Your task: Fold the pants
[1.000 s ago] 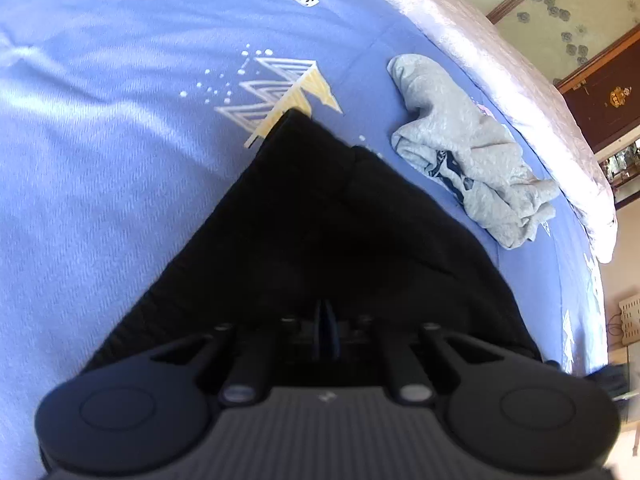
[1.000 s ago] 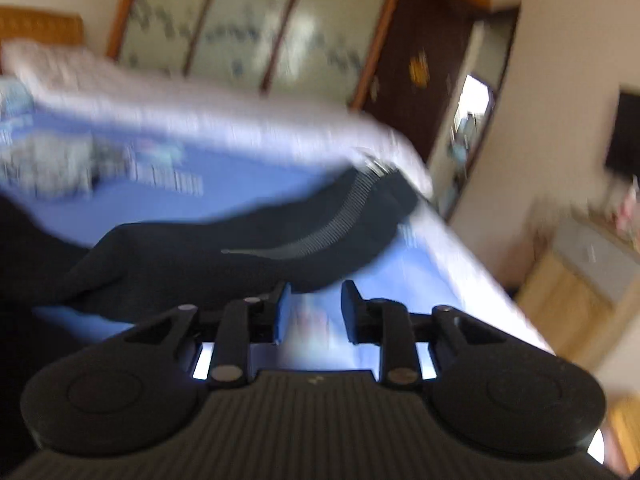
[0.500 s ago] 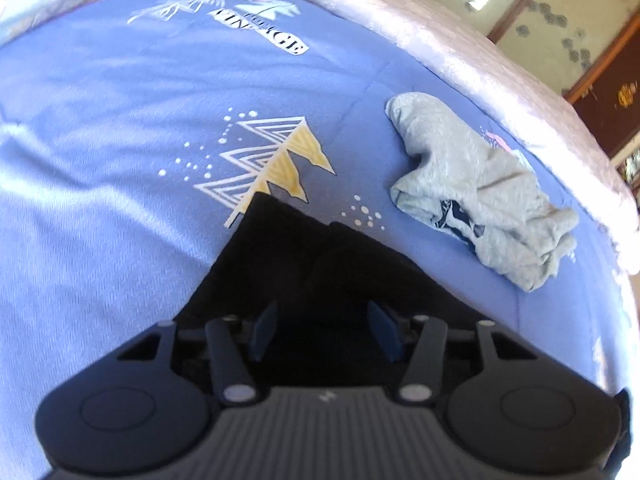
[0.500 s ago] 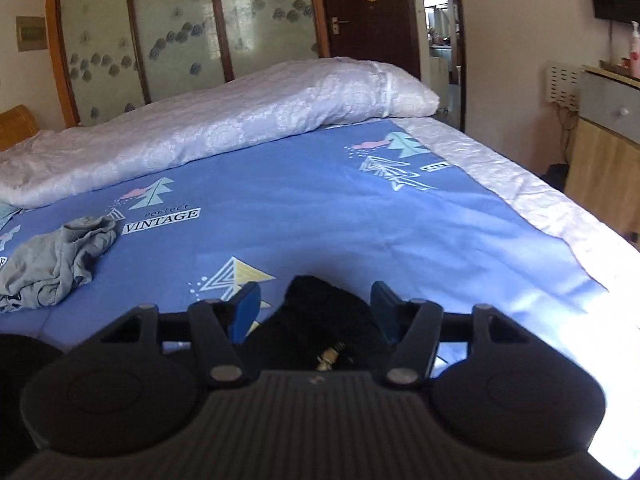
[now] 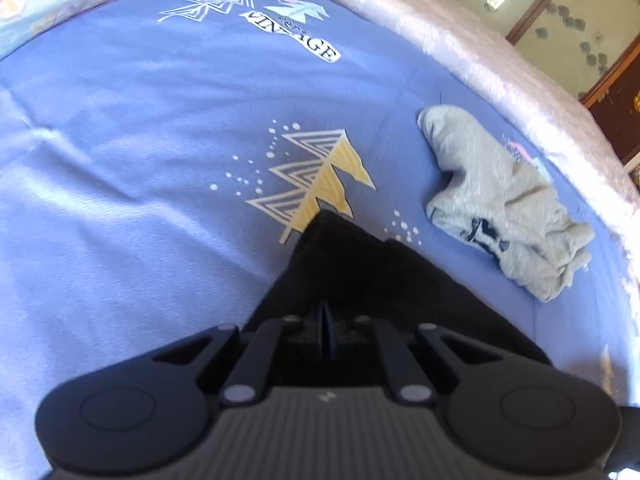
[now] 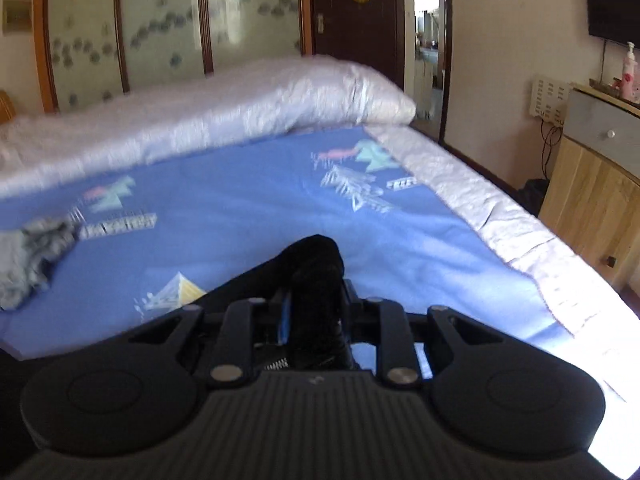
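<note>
Both my left tongs (image 5: 326, 330) and right tongs (image 6: 314, 312) pinch the soft black pants (image 5: 360, 264); at 12 o'clock the blue bed sheet (image 5: 140, 120) reads "VINTAGE".

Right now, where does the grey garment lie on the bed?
In the left wrist view the grey garment lies crumpled on the blue sheet, right of the black pants and near the white quilt.

Your left wrist camera looked steeply down, close over the blue bedsheet (image 5: 120, 160). Your right wrist camera sat low, facing level across the bed toward the wardrobe doors (image 6: 160, 40). Both views shared the grey garment (image 5: 500, 208) (image 6: 32, 256).
</note>
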